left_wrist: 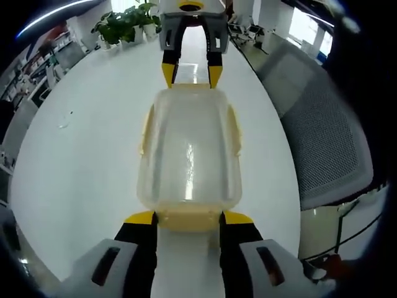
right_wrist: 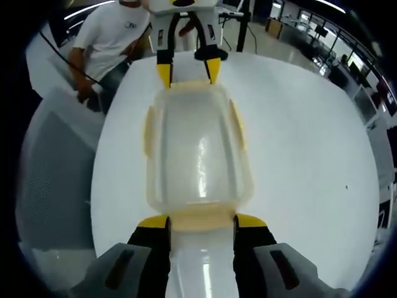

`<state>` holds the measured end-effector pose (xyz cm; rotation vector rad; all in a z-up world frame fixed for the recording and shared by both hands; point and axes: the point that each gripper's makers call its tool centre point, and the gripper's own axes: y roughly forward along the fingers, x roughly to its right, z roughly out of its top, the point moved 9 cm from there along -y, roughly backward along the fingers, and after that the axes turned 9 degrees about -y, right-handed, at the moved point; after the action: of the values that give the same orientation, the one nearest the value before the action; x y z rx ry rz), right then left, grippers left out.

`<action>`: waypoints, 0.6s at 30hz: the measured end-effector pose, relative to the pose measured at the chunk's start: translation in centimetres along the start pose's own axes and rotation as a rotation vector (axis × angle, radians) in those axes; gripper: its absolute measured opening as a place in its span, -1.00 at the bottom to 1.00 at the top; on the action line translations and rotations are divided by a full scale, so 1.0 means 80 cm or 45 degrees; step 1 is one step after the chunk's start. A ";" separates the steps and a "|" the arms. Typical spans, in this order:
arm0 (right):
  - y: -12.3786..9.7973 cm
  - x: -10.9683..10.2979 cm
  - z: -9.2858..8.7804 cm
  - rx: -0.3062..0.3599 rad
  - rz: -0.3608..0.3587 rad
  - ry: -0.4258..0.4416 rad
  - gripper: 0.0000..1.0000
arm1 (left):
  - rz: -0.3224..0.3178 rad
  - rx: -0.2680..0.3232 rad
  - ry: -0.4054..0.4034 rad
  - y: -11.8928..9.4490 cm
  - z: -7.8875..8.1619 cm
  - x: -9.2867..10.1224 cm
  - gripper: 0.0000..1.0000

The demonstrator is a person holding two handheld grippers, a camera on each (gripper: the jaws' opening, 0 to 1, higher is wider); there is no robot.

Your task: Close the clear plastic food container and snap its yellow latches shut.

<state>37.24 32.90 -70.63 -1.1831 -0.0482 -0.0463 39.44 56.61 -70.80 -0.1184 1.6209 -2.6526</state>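
Centrally on a white table (left_wrist: 80, 161), the clear plastic food container (left_wrist: 189, 155) sits with its lid on, yellow latches (left_wrist: 234, 127) along its sides. The left gripper (left_wrist: 188, 218) and the right gripper (right_wrist: 201, 222) face each other from opposite ends, jaws spread, tips at the end latches. A mesh office chair (left_wrist: 322, 136) stands beside the table.
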 end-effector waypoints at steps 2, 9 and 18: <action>-0.004 0.001 -0.002 0.000 -0.002 -0.001 -0.24 | 0.003 0.004 -0.004 0.001 0.004 0.000 -0.24; -0.012 0.000 -0.006 0.015 0.003 -0.002 -0.24 | 0.000 -0.010 -0.008 -0.004 0.014 0.002 -0.24; -0.021 0.002 -0.005 0.024 0.002 -0.013 -0.24 | 0.008 -0.019 -0.015 -0.012 0.022 0.003 -0.24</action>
<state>37.33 31.92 -69.24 -1.1649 -0.0566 -0.0380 39.39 55.49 -69.18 -0.1288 1.6350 -2.6311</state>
